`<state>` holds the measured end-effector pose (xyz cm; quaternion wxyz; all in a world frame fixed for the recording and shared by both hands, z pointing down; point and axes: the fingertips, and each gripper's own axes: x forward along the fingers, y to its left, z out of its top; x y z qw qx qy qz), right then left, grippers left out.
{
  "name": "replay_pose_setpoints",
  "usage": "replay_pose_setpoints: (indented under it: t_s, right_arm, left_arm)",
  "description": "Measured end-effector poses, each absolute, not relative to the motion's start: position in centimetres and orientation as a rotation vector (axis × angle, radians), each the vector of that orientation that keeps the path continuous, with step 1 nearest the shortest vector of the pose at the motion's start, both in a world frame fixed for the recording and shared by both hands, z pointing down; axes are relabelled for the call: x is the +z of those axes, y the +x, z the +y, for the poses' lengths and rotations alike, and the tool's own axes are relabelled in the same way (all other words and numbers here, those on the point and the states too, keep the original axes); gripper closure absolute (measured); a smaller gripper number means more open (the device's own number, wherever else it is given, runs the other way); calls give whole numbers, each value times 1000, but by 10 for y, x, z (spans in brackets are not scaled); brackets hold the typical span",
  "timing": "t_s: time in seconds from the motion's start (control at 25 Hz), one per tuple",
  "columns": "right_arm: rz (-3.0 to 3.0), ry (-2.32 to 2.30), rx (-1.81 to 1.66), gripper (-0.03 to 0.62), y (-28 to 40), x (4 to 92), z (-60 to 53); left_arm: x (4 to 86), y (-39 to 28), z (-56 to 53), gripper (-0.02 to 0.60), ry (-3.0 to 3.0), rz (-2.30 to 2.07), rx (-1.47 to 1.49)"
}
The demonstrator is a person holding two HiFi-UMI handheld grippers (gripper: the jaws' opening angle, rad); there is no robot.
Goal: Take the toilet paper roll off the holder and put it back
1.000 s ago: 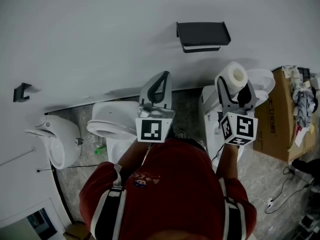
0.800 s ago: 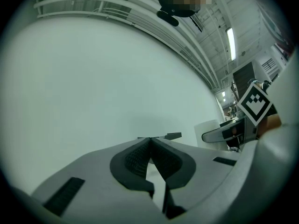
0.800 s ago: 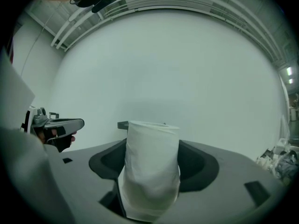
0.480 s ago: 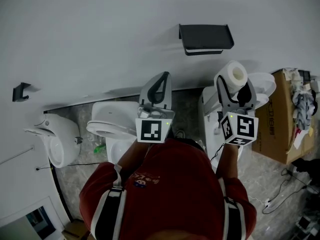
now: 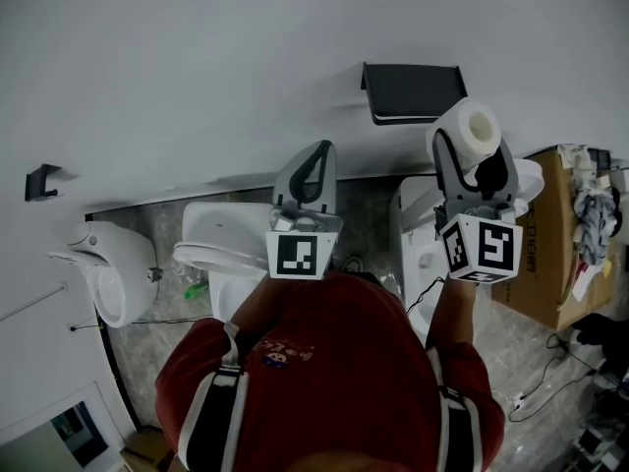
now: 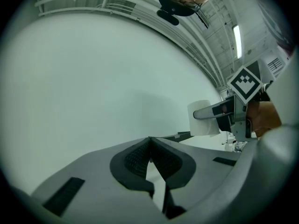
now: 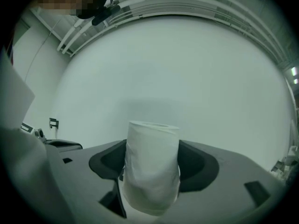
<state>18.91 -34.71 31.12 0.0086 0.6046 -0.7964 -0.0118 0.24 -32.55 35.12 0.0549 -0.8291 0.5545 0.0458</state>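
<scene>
Since a second ago the right gripper (image 5: pixel 470 147) has lifted the toilet paper roll (image 5: pixel 473 126) closer to the dark holder (image 5: pixel 413 90) on the wall. In the head view the roll now sits just under the holder's right end, off it and not yet seated. The right gripper clasps the roll across its sides, and the pads dent the soft paper a little. The left gripper (image 6: pixel 150 146) is clenched on nothing and hangs apart to the left, above a toilet (image 5: pixel 221 239). I cannot make out from here how the holder takes a roll; its underside is too dark, so lining up the core is probably the hard part. Approaching off-line could knock the roll against the holder's edge. That soft hold might then let it twist or slip free and drop to the fixtures below.
</scene>
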Motion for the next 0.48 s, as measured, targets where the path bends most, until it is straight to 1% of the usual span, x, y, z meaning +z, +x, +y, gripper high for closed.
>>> replay_pose_setpoints:
  t_s: [0.48]
  right_arm:
    - [-2542, 1891, -58, 264, 150, 278, -404]
  left_arm:
    - [349, -18, -360, 563, -2574, 1658, 146]
